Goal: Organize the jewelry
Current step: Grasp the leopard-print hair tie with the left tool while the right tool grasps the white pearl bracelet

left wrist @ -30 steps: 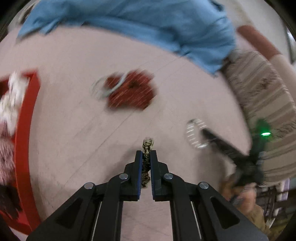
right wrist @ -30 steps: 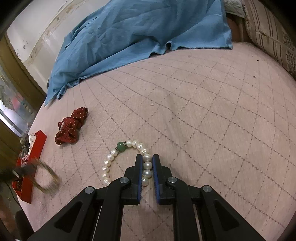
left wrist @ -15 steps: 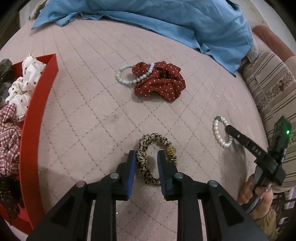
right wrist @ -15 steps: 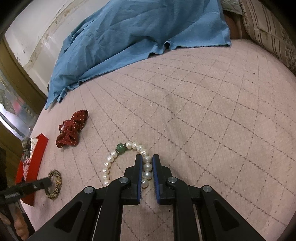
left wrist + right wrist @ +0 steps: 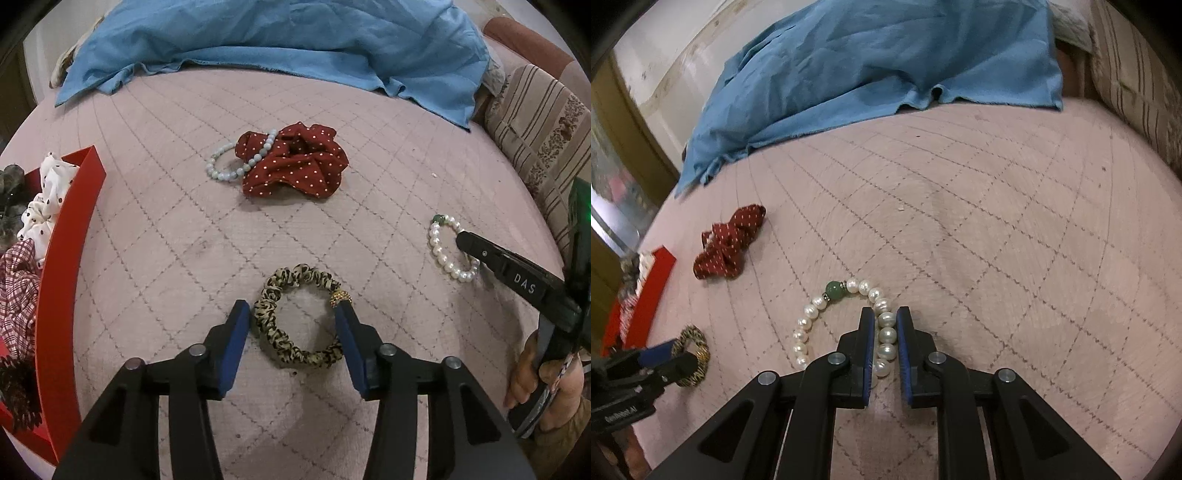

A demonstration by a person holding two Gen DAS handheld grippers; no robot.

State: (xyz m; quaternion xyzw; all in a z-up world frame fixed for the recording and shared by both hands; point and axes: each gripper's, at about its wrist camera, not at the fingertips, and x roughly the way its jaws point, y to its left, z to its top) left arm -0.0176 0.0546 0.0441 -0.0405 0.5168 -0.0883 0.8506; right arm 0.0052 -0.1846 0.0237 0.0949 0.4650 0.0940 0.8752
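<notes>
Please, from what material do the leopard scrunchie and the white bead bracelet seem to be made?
The leopard scrunchie looks like thin printed fabric, slightly satiny, gathered in tight ruffles, with a small gold metallic bead. The white bead bracelet seems pearl or imitation pearl: slightly uneven rounded beads with a soft sheen, plus one polished green bead, perhaps stone or glass.

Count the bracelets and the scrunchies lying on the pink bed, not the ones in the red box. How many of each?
Bead bracelets: 2, the pearl bracelet and the pale blue bead bracelet
Scrunchies: 2, the red dotted scrunchie and the leopard scrunchie
Total: 4
</notes>
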